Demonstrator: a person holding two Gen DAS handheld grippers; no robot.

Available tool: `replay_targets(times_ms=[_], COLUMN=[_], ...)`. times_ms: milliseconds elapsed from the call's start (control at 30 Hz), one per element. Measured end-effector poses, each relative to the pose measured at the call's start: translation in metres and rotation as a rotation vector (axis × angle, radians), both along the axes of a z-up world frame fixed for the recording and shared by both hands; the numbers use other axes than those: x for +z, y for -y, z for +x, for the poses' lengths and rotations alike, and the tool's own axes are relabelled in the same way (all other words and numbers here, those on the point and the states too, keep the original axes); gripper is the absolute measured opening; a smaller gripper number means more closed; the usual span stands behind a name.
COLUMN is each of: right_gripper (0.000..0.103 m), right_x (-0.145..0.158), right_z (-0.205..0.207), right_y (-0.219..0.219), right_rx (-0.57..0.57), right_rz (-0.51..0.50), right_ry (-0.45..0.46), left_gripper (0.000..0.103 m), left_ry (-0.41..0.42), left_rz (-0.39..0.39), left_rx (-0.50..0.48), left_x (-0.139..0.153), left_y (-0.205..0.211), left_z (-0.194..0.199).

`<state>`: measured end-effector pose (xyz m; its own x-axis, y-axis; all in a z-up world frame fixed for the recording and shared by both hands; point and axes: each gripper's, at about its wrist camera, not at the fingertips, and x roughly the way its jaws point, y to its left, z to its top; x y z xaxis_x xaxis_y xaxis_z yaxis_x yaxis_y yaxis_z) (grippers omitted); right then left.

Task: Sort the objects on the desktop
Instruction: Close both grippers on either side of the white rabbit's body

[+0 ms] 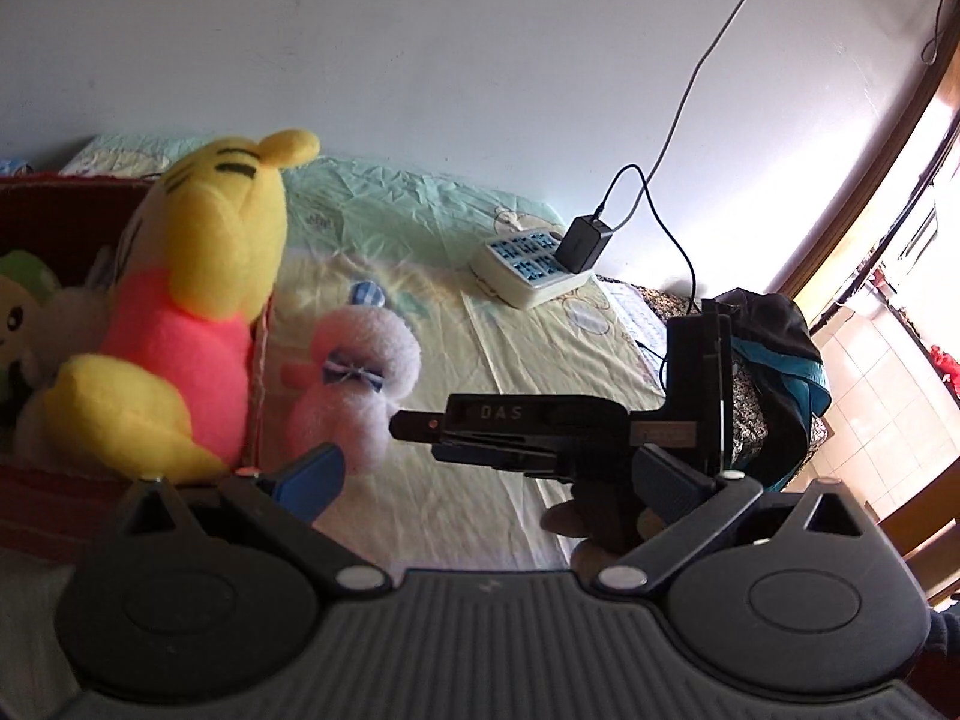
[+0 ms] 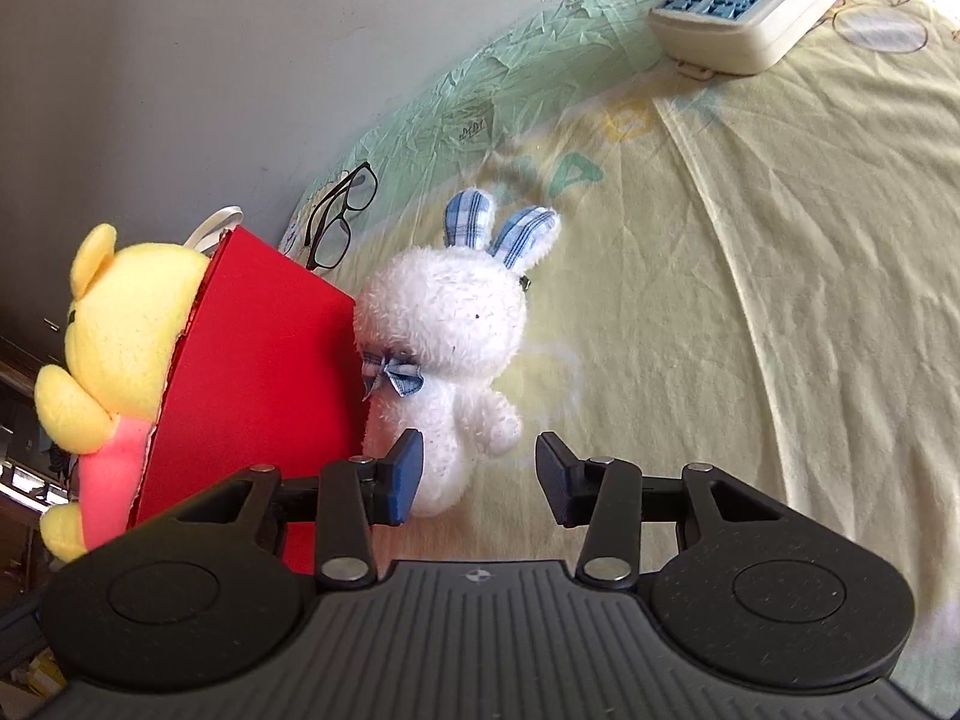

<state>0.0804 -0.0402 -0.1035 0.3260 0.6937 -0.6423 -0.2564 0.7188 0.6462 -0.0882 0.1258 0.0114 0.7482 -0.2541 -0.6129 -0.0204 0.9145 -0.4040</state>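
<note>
The white plush rabbit (image 2: 447,354) lies on the bed's yellow-green sheet (image 2: 750,276), its side touching the outer wall of the red box (image 2: 258,372). Its long axis runs away from the right gripper (image 2: 477,474): feet nearest the fingertips, blue-checked ears pointing toward the wall, and the little bow at its neck against the box. The body sits just ahead of that gripper and a touch toward the left finger, whose blue pad overlaps the rabbit's lower body in the right wrist view; whether it touches I cannot tell. The right gripper is released, jaws parted with nothing pressed between them, and the gap looks wide enough to straddle the feet. It is plainly the nearer one.

The left gripper (image 1: 486,474) hangs farther back, jaws spread and empty, looking across at the rabbit and at the right tool's black finger (image 1: 510,420).

I'd judge the coming move as a short push forward along the rabbit's length, then a squeeze across its narrow body.

Inside the box a yellow bear in a pink shirt (image 1: 192,300) already sits beside other soft toys. Black glasses (image 2: 339,222) lie beyond the box, and a white power strip (image 2: 750,6) rests well apart.
</note>
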Motion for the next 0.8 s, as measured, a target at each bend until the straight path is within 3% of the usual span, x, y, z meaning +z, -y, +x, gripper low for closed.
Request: replay_targets(times_ms=[133, 167, 233, 467, 600, 800], right_gripper=[0.030, 0.020, 0.010, 0.008, 0.008, 0.011], right_x=[-0.009, -0.010, -0.008, 0.004, 0.005, 0.000], right_z=[0.009, 0.010, 0.010, -0.004, -0.020, -0.046], right_y=[-0.007, -0.006, -0.002, 0.041, 0.081, 0.119], right_rx=[0.007, 0.010, 0.014, 0.016, -0.017, -0.068], right_rz=[0.028, 0.044, 0.066, 0.039, 0.059, 0.008], right_ry=[-0.020, -0.026, -0.027, 0.020, -0.013, -0.039], left_gripper=[0.102, 0.102, 0.102, 0.102, 0.102, 0.102], left_ry=[-0.025, -0.029, -0.036, -0.059, -0.077, -0.147], left_rz=[-0.019, -0.019, -0.014, -0.017, -0.027, -0.051], left_rx=[0.025, 0.025, 0.022, -0.027, -0.072, -0.109], left_x=[-0.004, -0.005, -0.006, -0.012, -0.020, -0.051], left_y=[0.001, 0.002, 0.005, 0.017, 0.027, 0.039], left_z=[0.006, 0.008, 0.012, 0.032, 0.045, 0.068])
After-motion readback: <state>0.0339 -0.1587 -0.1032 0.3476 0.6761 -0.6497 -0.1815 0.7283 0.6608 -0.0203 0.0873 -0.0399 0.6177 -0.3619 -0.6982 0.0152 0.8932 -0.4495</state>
